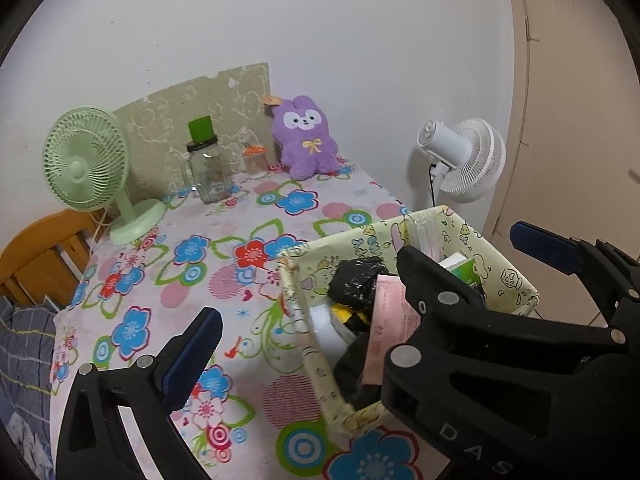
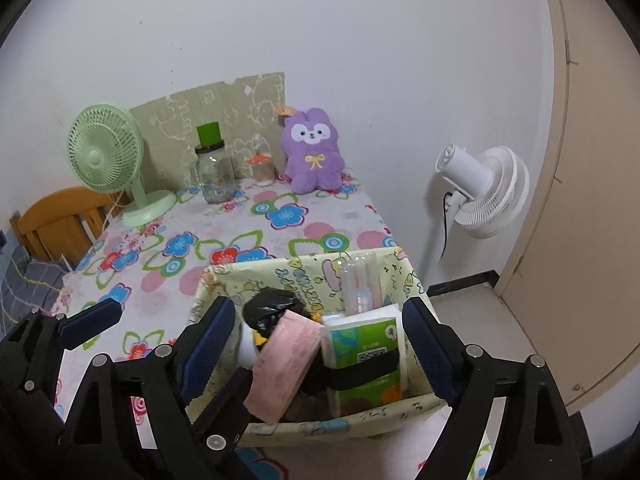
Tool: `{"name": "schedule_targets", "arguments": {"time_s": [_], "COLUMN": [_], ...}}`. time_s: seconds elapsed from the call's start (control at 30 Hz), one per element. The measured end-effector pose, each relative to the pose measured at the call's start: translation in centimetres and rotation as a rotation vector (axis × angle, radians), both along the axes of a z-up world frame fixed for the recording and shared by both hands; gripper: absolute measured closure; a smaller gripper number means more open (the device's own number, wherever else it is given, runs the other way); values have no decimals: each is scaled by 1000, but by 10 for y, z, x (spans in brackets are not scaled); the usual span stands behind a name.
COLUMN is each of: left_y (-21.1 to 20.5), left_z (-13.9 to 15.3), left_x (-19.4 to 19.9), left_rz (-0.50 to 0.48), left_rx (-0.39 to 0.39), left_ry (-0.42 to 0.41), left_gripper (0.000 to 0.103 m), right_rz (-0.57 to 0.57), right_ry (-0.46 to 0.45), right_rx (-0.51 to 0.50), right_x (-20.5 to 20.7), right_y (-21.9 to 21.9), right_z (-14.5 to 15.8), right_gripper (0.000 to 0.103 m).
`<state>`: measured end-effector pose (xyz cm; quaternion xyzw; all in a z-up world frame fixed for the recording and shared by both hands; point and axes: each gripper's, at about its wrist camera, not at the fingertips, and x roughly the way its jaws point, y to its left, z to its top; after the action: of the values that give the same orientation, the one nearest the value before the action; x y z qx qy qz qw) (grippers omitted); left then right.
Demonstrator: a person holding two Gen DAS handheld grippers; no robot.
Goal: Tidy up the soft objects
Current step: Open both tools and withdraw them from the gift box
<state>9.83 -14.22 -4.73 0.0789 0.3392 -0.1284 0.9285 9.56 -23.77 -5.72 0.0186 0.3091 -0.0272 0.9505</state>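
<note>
A purple plush rabbit point(image 1: 306, 138) sits upright at the table's far edge against the wall; it also shows in the right wrist view point(image 2: 314, 156). A pale yellow cartoon-print storage box point(image 1: 508, 276) point(image 2: 304, 276) stands on the near right of the table, holding a black bag point(image 2: 272, 308), a pink pack point(image 2: 288, 364) and a green tissue pack point(image 2: 364, 356). My left gripper point(image 1: 360, 284) is open and empty, left of the box. My right gripper point(image 2: 320, 344) is open and empty, its fingers straddling the box.
On the floral tablecloth point(image 1: 240, 280) stand a green desk fan point(image 1: 86, 160), a glass jar with a green lid point(image 1: 206, 164), a small orange-lidded swab jar point(image 1: 255, 160) and a patterned board point(image 1: 200, 116). A white floor fan point(image 1: 464, 164) stands right of the table. A wooden chair point(image 1: 40, 256) is at left.
</note>
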Motion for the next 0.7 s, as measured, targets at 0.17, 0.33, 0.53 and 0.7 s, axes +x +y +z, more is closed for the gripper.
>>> {"name": "schedule_targets", "arguments": {"time_s": [0.17, 0.33, 0.53, 0.7], "left_y": [16, 36, 59, 78], "left_z": [10, 21, 30, 37], "left_x": [-11, -21, -34, -44], "left_rz": [22, 52, 91, 128], "left_rx": [-13, -32, -43, -50], "left_ry": [-29, -50, -77, -96], "left_gripper": [0, 0, 0, 0], "right_rz": [17, 24, 37, 52], "right_ry": [-25, -56, -89, -107], "right_rx": [-4, 2, -1, 8], "right_x": [-11, -22, -35, -46], "right_y": [14, 25, 39, 51], "right_z": [11, 22, 34, 42], "right_gripper": [14, 10, 9, 5]}}
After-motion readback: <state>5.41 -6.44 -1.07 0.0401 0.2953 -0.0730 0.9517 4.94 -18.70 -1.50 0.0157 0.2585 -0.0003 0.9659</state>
